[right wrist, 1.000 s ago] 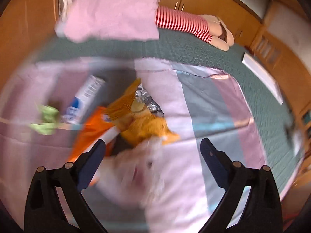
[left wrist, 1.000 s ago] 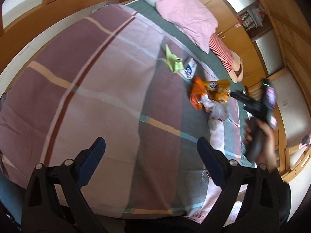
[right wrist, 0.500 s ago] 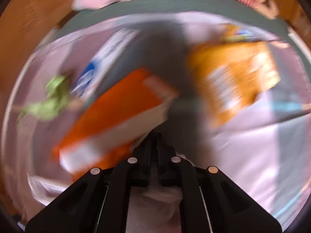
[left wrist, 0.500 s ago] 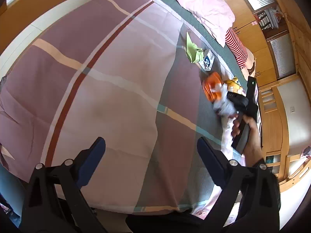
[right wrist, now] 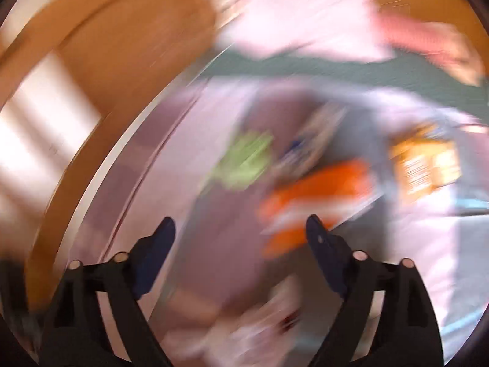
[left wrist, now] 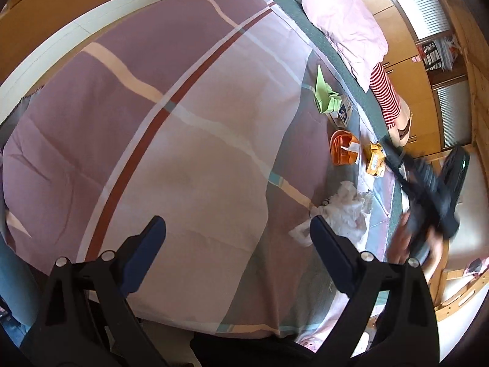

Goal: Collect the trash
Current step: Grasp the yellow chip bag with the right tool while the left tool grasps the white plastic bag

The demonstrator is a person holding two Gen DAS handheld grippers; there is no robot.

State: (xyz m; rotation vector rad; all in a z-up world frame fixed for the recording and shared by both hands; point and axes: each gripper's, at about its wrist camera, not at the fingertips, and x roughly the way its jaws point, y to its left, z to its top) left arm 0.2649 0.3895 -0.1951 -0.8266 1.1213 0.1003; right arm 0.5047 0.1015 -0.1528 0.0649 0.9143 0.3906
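Note:
Trash lies on the striped bedspread (left wrist: 183, 140): a green paper (left wrist: 326, 98), a white-and-blue carton (left wrist: 343, 113), an orange packet (left wrist: 343, 152), a yellow snack bag (left wrist: 375, 159) and a crumpled white plastic bag (left wrist: 342, 214). My left gripper (left wrist: 238, 243) is open and empty above the bed, the white bag just beyond its right finger. My right gripper (right wrist: 240, 238) is open and empty; its view is blurred, with the green paper (right wrist: 244, 162), orange packet (right wrist: 311, 198), yellow bag (right wrist: 428, 165) and white bag (right wrist: 262, 321) ahead. In the left wrist view, the right gripper (left wrist: 394, 160) hovers right of the trash.
A pink pillow (left wrist: 345, 27) and a doll with red-striped legs (left wrist: 386, 98) lie on the green sheet (left wrist: 345, 70) at the bed's far side. Wooden cabinets (left wrist: 409, 70) line the wall beyond. The bed's wooden frame (right wrist: 91, 98) runs along the left.
My right gripper was shut on the white plastic bag, dragged it toward the near edge, then opened and let it go. It is now swinging fast. The left gripper stayed open.

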